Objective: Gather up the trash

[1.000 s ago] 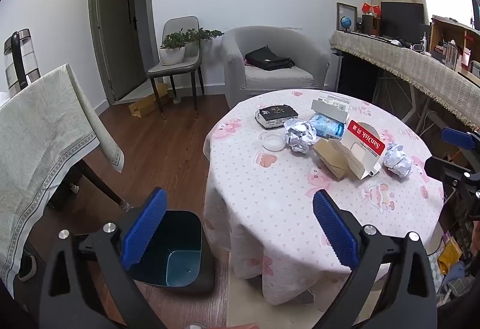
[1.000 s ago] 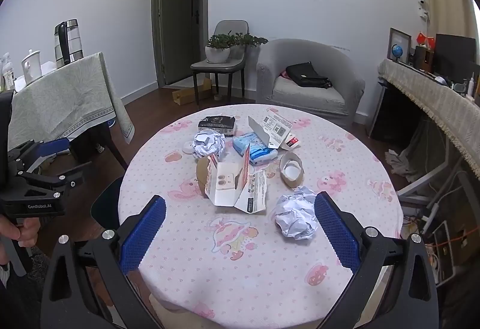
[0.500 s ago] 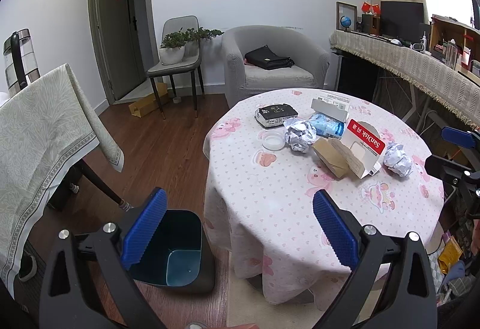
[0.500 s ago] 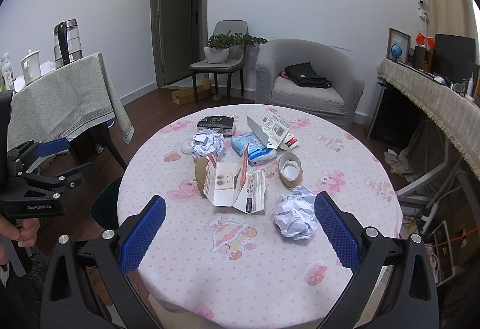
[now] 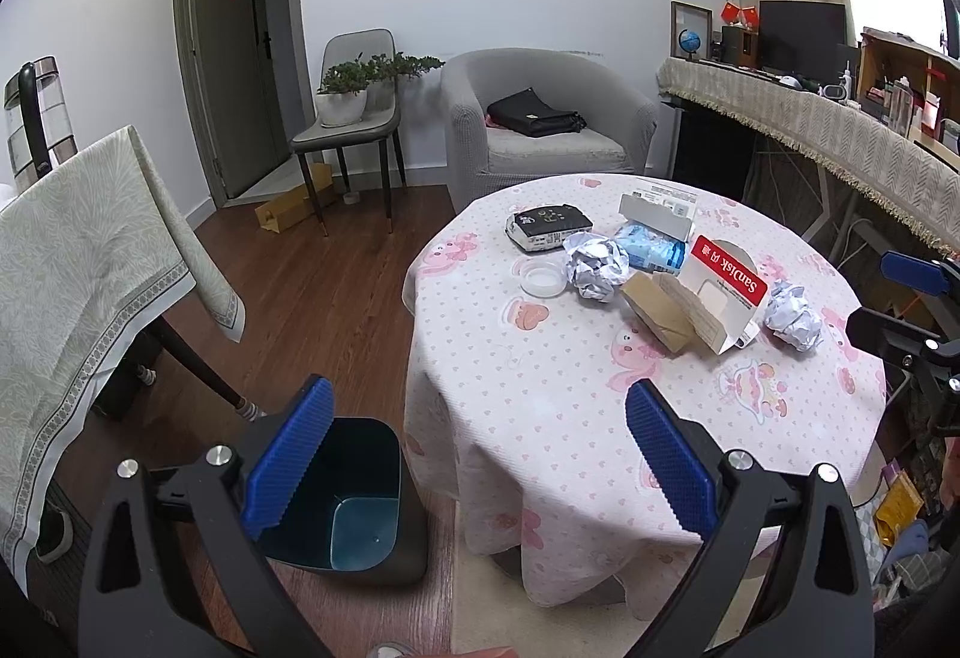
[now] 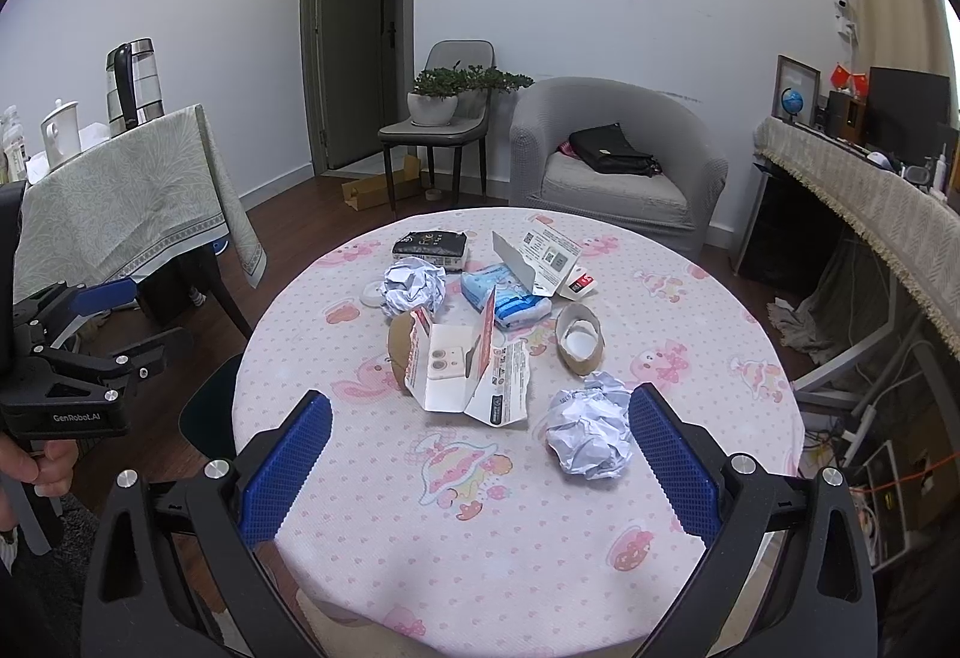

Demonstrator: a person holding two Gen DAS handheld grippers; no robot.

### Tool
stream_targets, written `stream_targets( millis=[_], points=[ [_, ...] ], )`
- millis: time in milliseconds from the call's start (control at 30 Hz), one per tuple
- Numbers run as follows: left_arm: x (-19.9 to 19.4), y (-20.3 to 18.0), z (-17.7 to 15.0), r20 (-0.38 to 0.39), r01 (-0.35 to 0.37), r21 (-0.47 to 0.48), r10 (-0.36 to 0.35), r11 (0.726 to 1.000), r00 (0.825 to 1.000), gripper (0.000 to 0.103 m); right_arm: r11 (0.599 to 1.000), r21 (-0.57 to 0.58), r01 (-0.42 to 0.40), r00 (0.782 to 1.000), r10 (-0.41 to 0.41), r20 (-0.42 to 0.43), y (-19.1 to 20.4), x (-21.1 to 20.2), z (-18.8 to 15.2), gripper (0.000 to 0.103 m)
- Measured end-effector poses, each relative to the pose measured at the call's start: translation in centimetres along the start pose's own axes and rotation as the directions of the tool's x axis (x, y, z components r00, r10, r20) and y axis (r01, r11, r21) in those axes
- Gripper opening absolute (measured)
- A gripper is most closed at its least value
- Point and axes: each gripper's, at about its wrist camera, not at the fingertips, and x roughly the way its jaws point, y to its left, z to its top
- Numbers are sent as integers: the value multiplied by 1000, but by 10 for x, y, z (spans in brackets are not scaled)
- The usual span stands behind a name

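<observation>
Round table (image 6: 384, 556) in pink-print cloth, crumpled paper balls (image 6: 591, 433), opened cartons (image 6: 465, 370), black box (image 6: 431, 249)

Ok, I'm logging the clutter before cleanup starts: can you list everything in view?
crumpled paper ball: 2, white, one near table front, other farther back
opened carton: 1, white and red, table centre
tissue pack: 1, blue, behind carton
black box: 1, far side
plastic lid: 1, clear, beside far ball
paper cup: 1, brown, on its side
trash bin: 1, dark, floor left of table
armchair: 1, grey, back wall
left gripper: open
right gripper: open
</observation>
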Motion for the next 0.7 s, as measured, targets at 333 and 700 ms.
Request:
stream_targets(
  millis=[333,700],
  points=[
    [0,2,1,-1,2,0,-2,1000,1000,99,1000,0,1,1000,-1,0,0,0,0,100],
    [0,0,0,-3,1,8,0,1000,1000,99,1000,0,0,1000,0,1,1,0,0,100]
  ],
)
